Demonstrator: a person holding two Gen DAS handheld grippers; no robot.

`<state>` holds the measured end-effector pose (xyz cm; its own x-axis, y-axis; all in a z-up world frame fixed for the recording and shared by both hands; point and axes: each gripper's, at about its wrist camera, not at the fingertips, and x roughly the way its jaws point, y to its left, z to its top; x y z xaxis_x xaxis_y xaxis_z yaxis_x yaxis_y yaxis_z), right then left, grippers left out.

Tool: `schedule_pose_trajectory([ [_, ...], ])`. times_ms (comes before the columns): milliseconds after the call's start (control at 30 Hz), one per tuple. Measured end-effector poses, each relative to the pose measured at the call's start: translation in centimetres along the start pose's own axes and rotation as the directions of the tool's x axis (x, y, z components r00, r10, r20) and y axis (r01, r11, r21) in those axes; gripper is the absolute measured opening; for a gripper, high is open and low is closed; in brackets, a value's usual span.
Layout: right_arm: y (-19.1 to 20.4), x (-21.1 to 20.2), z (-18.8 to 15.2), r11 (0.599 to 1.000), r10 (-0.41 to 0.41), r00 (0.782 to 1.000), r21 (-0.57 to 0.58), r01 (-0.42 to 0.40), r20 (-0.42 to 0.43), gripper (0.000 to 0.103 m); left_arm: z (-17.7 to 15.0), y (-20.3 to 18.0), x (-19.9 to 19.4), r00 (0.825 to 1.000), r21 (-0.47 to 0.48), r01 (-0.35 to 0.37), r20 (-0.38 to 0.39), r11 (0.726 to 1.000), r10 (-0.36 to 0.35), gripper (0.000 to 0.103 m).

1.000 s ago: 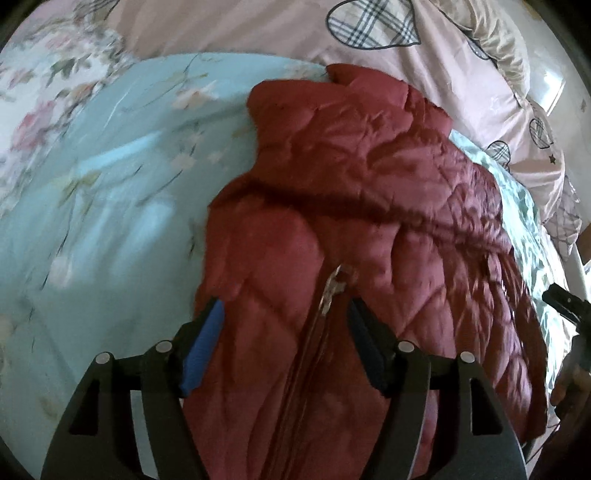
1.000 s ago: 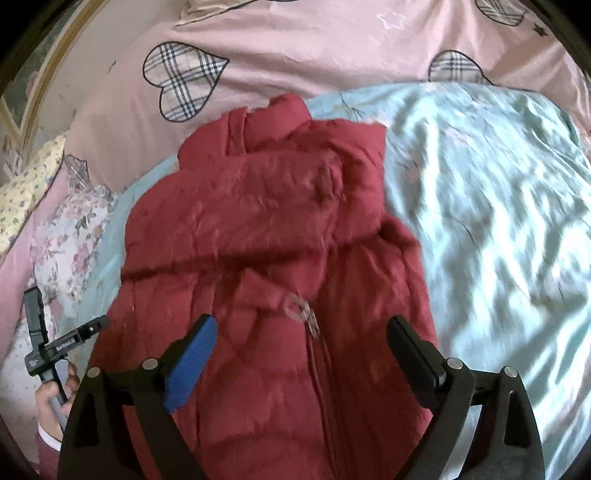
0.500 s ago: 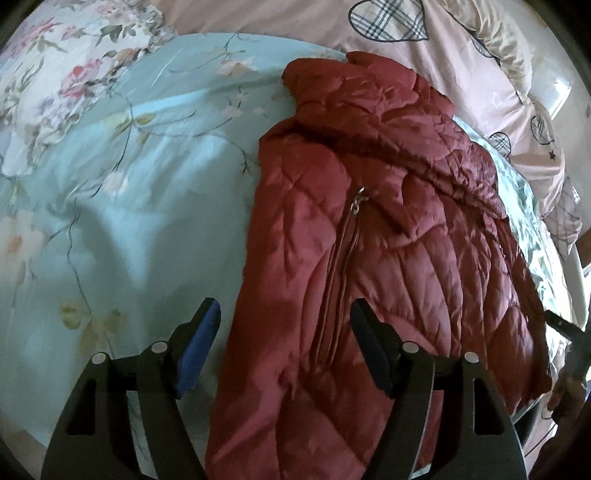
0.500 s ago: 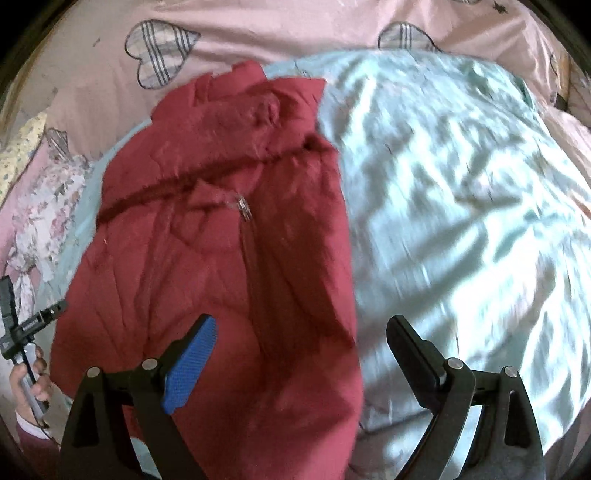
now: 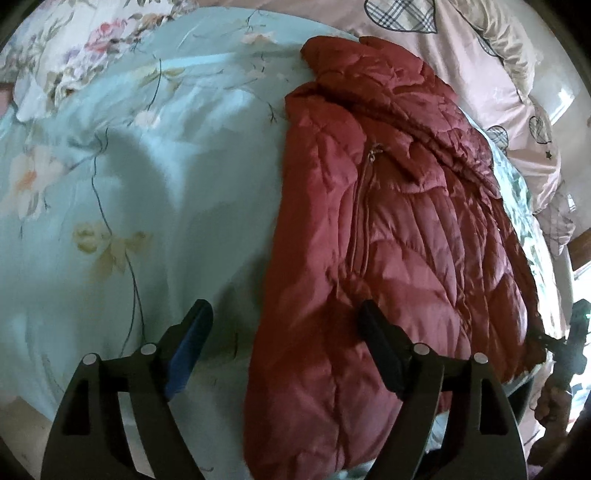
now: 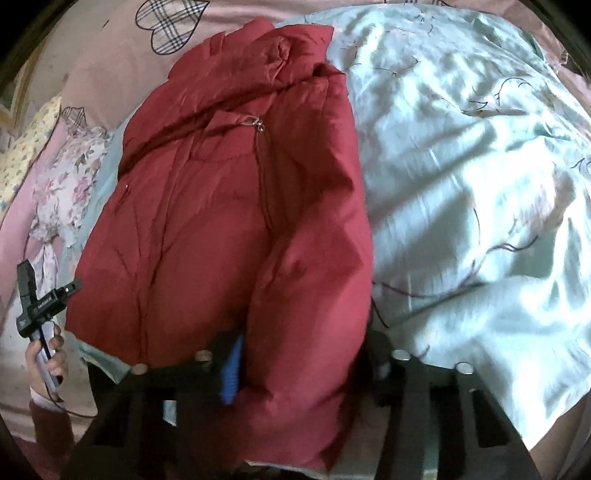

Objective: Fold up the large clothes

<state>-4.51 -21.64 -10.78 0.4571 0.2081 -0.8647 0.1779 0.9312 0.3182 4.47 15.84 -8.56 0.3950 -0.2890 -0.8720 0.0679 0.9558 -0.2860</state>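
A dark red quilted jacket (image 5: 399, 236) lies zipped on a light blue floral bedcover (image 5: 129, 184), collar at the far end, hem at the near edge. My left gripper (image 5: 284, 332) is open and empty, straddling the jacket's near left edge. In the right wrist view the jacket (image 6: 229, 206) fills the middle. My right gripper (image 6: 303, 354) is open, its jaws on either side of the jacket's near right hem portion, with puffy fabric bulging between them. The blue pad (image 6: 231, 373) shows beside the fabric; the other fingertip is partly hidden.
Pink bedding with checked hearts (image 5: 402, 14) lies beyond the jacket. A floral pillow (image 5: 74, 48) sits at the far left. The bed's near edge runs under both grippers. The other gripper and the hand holding it (image 6: 40, 302) show at the left of the right wrist view.
Both grippers have pulled back toward the jacket's hem. The left one shifted left to the jacket's edge. The right one dropped low, so the hem fabric now sits between its jaws.
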Motion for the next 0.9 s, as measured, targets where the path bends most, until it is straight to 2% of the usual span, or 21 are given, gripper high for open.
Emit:
schedule_pose_trajectory([
  [233,-0.1,-0.1,-0.4,1.000,0.025,1.000,0.011,-0.026,0.009,0.045,-1.9,0.0,0.1,0.995,0.001,0.092,-0.030,0.996,-0.092,0.082],
  [367,-0.1,0.2,-0.5,0.999,0.037,0.999,0.026,-0.037,0.011,0.047,-2.5,-1.2,0.3,0.993,0.041,0.117,-0.037,0.992,-0.116,0.080],
  [467,-0.3,0.2,-0.7,0.997,0.056,0.998,0.046,-0.056,0.016,0.047,-2.6,-2.2,0.4,0.991,0.089,0.133,-0.047,0.987,-0.129,0.059],
  [567,-0.1,0.1,-0.8,0.998,0.056,0.998,0.037,-0.056,0.023,0.048,-2.6,-2.9,0.0,0.990,0.127,0.140,-0.040,0.982,-0.136,0.042],
  [767,0.0,0.0,-1.0,0.998,0.053,0.998,0.028,-0.054,0.034,0.043,-2.7,-3.3,-0.5,0.991,0.153,0.132,-0.031,0.979,-0.129,0.035],
  [900,0.1,-0.6,-1.2,0.998,0.067,0.997,0.016,-0.068,0.049,0.033,-2.7,-3.3,-0.8,0.991,0.158,0.134,-0.023,0.978,-0.132,0.028],
])
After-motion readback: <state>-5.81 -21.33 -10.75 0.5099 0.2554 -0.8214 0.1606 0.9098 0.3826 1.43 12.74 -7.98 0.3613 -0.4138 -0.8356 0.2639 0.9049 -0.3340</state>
